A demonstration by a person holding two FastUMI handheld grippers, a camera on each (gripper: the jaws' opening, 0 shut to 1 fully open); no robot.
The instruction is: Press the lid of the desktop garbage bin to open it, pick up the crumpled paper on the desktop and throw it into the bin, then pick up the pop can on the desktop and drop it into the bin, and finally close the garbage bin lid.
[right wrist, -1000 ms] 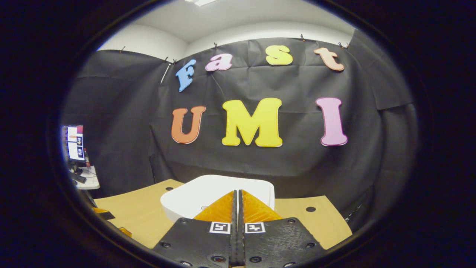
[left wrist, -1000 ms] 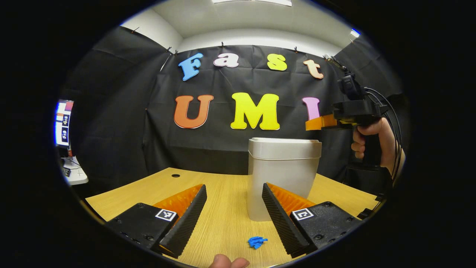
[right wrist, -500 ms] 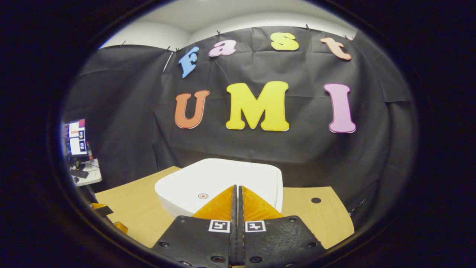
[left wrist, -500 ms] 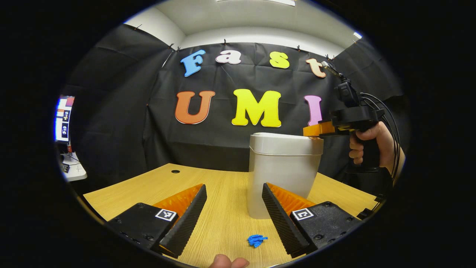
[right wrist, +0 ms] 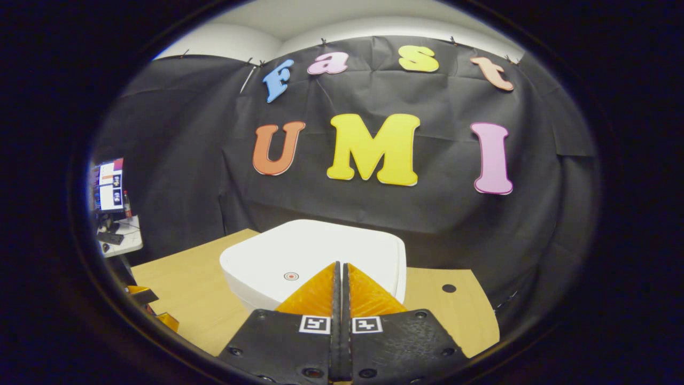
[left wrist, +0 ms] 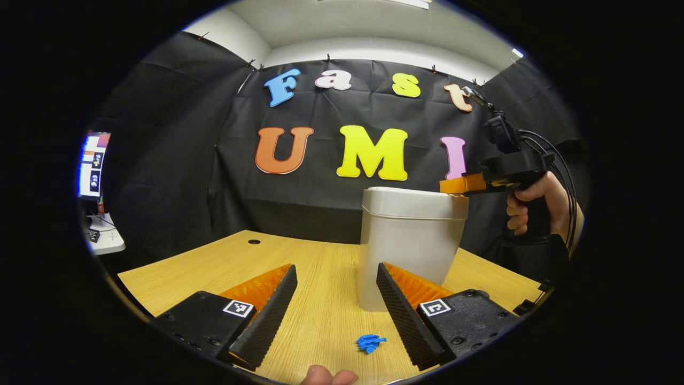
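Right gripper (right wrist: 340,267) over bin lid (right wrist: 320,251) | wooden desk (left wrist: 224,262) | black-cloth booth wall (left wrist: 160,160)

Lab-style recording booth, not a home — black cloth wall (right wrist: 374,214) clipped up along a white ceiling edge, bare wooden desk (left wrist: 224,262) with a cable hole (left wrist: 254,241). Off to the side, a lit monitor (left wrist: 92,166) above a small white table (left wrist: 104,240) with gear on it — a workstation. Cabled handheld rig in a hand (left wrist: 529,200) fits a data-collection setup.
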